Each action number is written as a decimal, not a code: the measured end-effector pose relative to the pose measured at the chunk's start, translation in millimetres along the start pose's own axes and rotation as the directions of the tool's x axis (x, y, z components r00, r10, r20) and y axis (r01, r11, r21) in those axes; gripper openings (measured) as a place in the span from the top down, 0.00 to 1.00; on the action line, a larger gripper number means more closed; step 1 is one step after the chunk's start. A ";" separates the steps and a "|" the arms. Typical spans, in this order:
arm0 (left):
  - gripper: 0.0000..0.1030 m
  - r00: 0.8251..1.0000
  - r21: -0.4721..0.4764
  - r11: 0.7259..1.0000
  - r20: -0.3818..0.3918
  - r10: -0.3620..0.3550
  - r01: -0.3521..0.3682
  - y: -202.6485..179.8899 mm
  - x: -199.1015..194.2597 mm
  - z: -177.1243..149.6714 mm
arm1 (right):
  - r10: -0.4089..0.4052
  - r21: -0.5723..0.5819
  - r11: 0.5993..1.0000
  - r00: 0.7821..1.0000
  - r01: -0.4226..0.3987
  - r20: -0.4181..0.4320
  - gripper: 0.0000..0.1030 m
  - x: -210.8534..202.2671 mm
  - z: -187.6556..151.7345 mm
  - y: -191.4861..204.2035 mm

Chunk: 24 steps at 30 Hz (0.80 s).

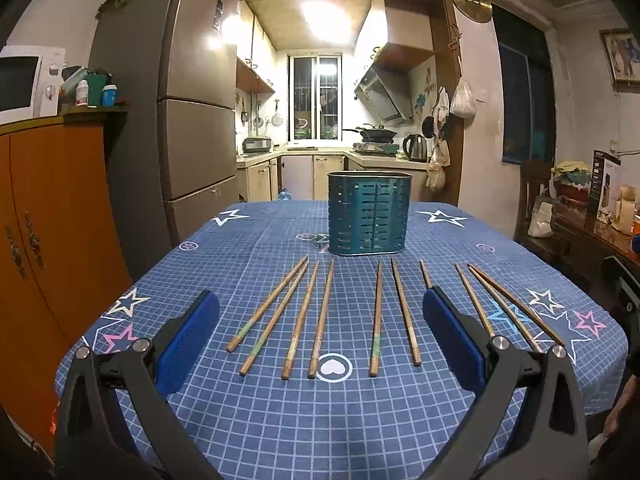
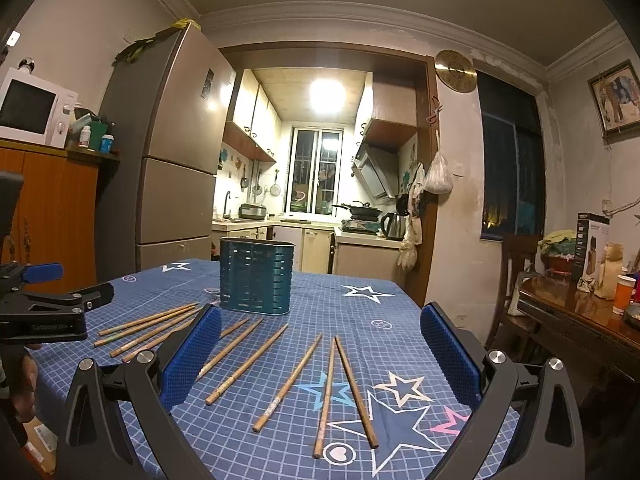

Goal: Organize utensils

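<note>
Several wooden chopsticks [image 1: 320, 316] lie side by side on the blue star-patterned tablecloth [image 1: 280, 420]. A teal slotted utensil holder [image 1: 370, 214] stands upright just beyond their far tips. My left gripper [image 1: 320, 312] is open and empty, hovering above the chopsticks. In the right wrist view the chopsticks [image 2: 288, 382] fan out in front of the holder [image 2: 256, 276]. My right gripper [image 2: 320, 334] is open and empty above the right-hand chopsticks. The left gripper's body [image 2: 44, 308] shows at the left edge, held by a hand.
An orange cabinet [image 1: 48, 240] with a microwave [image 1: 24, 80] and a tall fridge [image 1: 184, 112] stand left of the table. A wooden side table [image 2: 580, 324] with boxes and a chair [image 2: 516, 272] stand to the right. The kitchen lies behind.
</note>
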<state>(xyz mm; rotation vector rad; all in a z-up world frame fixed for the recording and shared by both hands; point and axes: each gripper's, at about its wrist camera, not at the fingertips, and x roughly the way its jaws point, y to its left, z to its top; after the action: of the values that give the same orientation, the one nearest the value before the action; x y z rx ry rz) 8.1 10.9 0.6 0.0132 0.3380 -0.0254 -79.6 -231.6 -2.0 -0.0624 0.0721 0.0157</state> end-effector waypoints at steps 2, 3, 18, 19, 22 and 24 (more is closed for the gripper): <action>0.05 1.000 0.003 1.000 0.001 -0.006 0.006 -0.6 -0.1 -0.1 | -0.002 0.004 1.000 1.000 0.002 0.000 0.03 -1.1 0.4 -2.1; 0.05 1.000 0.006 1.000 0.001 -0.008 0.008 -1.1 0.1 0.1 | -0.002 0.004 1.000 1.000 0.002 0.000 0.03 -1.1 1.2 -3.0; 0.05 1.000 0.018 1.000 0.013 -0.006 0.006 -5.9 -1.5 -0.1 | 0.001 0.002 1.000 0.999 -0.001 -0.038 0.03 4.5 -2.7 -1.9; 0.05 1.000 0.019 1.000 0.012 -0.006 0.006 -6.1 -1.2 0.1 | 0.001 0.002 1.000 0.999 -0.001 -0.039 0.03 4.6 -2.7 -1.6; 0.05 1.000 0.017 1.000 0.010 -0.004 0.004 -5.6 0.1 1.0 | 0.001 0.002 1.000 0.999 -0.001 -0.037 0.03 4.7 -2.9 -1.2; 0.05 1.000 0.013 1.000 0.009 -0.002 0.002 -5.9 0.0 0.5 | 0.001 0.004 1.000 0.999 -0.001 -0.038 0.03 5.7 -3.4 -0.9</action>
<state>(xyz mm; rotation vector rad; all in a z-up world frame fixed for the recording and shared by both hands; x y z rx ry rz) 8.1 5.0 1.0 0.0254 0.3291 -0.0293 -74.2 -232.7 -5.7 -0.0590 0.1100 0.0157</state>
